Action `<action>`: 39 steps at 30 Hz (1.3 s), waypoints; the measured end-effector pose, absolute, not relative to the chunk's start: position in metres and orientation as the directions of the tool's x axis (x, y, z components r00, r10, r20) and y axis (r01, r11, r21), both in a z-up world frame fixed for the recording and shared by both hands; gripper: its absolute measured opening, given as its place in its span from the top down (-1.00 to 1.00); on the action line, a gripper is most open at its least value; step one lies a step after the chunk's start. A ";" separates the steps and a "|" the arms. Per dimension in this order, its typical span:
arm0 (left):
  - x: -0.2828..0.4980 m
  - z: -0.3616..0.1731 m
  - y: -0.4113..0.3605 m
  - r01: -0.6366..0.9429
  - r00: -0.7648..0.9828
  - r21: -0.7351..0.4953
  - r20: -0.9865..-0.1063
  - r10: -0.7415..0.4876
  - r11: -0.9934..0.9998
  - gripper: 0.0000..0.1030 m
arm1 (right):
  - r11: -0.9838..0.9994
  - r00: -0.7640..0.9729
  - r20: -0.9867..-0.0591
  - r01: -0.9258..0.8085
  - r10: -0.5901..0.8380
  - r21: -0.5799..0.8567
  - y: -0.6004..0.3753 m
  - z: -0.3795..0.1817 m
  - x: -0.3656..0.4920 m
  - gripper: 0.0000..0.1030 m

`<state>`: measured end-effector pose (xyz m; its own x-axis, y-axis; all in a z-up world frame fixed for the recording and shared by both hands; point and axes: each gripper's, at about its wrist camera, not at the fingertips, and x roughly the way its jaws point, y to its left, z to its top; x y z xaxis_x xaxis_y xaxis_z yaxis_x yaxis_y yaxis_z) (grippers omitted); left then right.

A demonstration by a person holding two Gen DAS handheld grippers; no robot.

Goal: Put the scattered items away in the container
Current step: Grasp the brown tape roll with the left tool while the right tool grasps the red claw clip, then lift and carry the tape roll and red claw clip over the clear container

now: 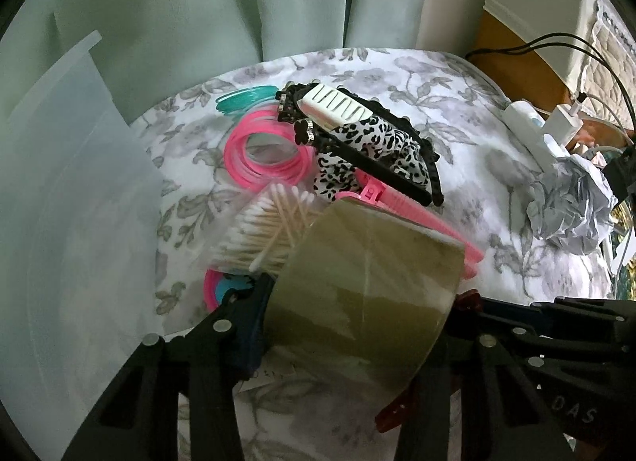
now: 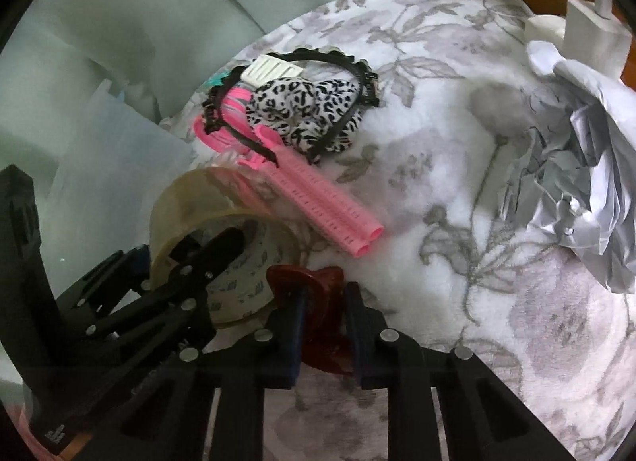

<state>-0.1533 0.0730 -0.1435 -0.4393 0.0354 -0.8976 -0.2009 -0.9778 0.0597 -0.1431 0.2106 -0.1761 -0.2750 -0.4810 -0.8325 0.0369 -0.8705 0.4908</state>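
Note:
A roll of clear brownish packing tape (image 1: 357, 262) stands on the flowered blanket (image 1: 457, 135). My left gripper (image 1: 357, 302) is shut across its width, one pad on each flat face; the right wrist view shows that roll (image 2: 198, 198) with one left finger over its core. My right gripper (image 2: 324, 302) is shut on a dark red claw hair clip (image 2: 318, 290), low on the blanket right beside the tape. The translucent plastic container (image 1: 71, 190) stands at the left. A heap lies beyond the tape: pink bangles (image 1: 258, 155), a leopard-print scrunchie (image 1: 373, 143), black headbands (image 1: 401, 179), a pink comb clip (image 2: 330, 206) and bagged cotton swabs (image 1: 266, 230).
Crumpled grey paper (image 1: 572, 206) lies at the blanket's right edge, with a white power strip and charger (image 1: 532, 123) and cables behind it. Pale green curtains (image 1: 198, 4) hang at the back. Teal rings (image 1: 242, 99) sit at the heap's far side.

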 end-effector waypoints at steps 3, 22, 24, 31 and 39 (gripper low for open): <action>-0.152 -0.140 0.071 -0.193 -0.440 0.054 -0.897 0.037 -0.980 0.12 | -0.869 -0.280 -0.830 0.036 -0.483 0.493 0.210 -0.174 -0.140 0.61; -0.118 -0.060 0.058 -0.138 -0.574 0.050 -0.818 0.038 -0.989 0.26 | -0.874 -0.439 -0.766 0.111 -0.469 0.472 0.221 -0.080 -0.097 0.62; -0.115 -0.049 0.055 -0.124 -0.595 0.049 -0.803 0.035 -0.991 0.26 | -0.872 -0.461 -0.749 0.138 -0.476 0.469 0.217 -0.068 -0.088 0.62; -0.103 -0.017 0.043 -0.078 -0.659 0.044 -0.752 0.018 -0.996 0.27 | -0.870 -0.518 -0.705 0.200 -0.484 0.451 0.212 -0.029 -0.060 0.62; -0.085 0.024 0.021 -0.028 -0.713 0.008 -0.701 0.014 -1.000 0.27 | -0.875 -0.583 -0.660 0.229 -0.474 0.426 0.209 0.004 -0.047 0.62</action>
